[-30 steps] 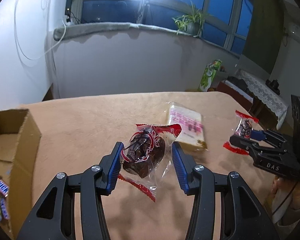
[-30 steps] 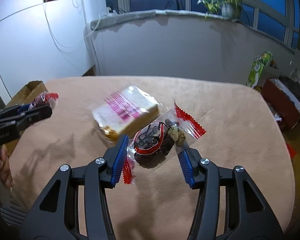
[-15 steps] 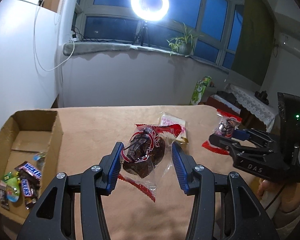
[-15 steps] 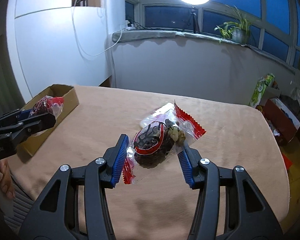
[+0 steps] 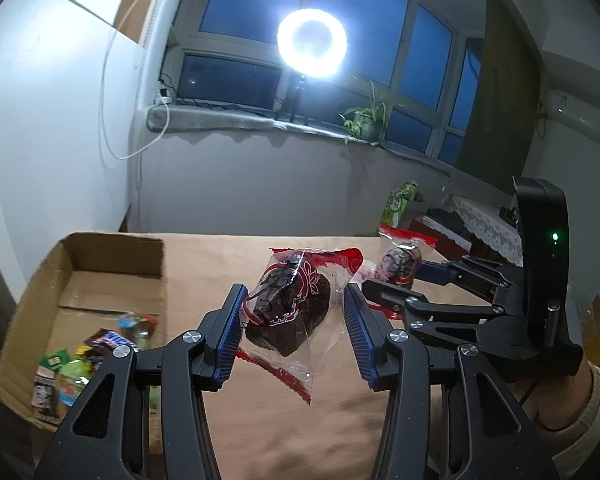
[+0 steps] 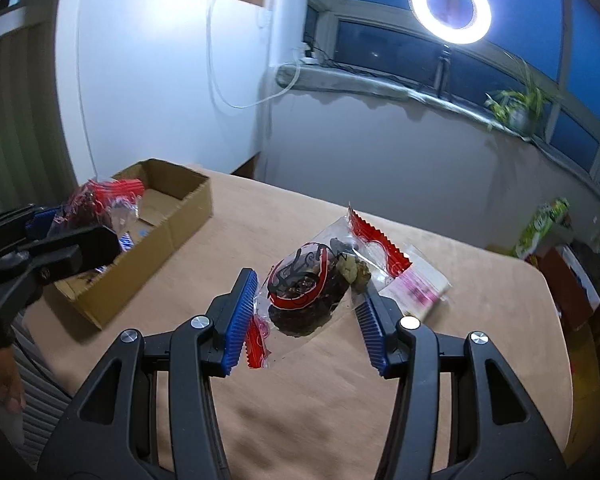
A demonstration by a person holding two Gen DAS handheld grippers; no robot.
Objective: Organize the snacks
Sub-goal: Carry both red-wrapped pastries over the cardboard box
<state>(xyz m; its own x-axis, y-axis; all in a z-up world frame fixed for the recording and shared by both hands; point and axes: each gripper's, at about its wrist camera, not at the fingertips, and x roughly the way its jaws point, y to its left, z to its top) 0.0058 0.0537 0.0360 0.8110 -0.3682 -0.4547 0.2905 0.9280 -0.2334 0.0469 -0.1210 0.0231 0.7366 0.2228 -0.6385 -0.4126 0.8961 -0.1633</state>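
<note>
Both tongs [image 5: 292,322] [image 6: 306,316] lifted since earlier, clamping date packets [image 5: 288,308] [image 6: 308,292]; box [image 5: 112,280] contents blurred.

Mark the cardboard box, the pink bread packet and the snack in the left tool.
cardboard box [image 6: 188,216]: right wrist view, outer side wall.
pink bread packet [image 6: 418,290]: right wrist view, printed top face.
left tool's snack [image 5: 288,312]: left wrist view, dark middle.

1. Left black plastic two-finger gripper [image 5: 292,322]: ribbed blue pads [image 5: 231,330], silver round screws at the joints.
2. Right black plastic two-finger gripper [image 6: 307,314]: same blue ribbed pads [image 6: 242,314], a green indicator light on its upright housing.
3. Bare wrist, cream knitted sleeve cuff [image 5: 592,416].
</note>
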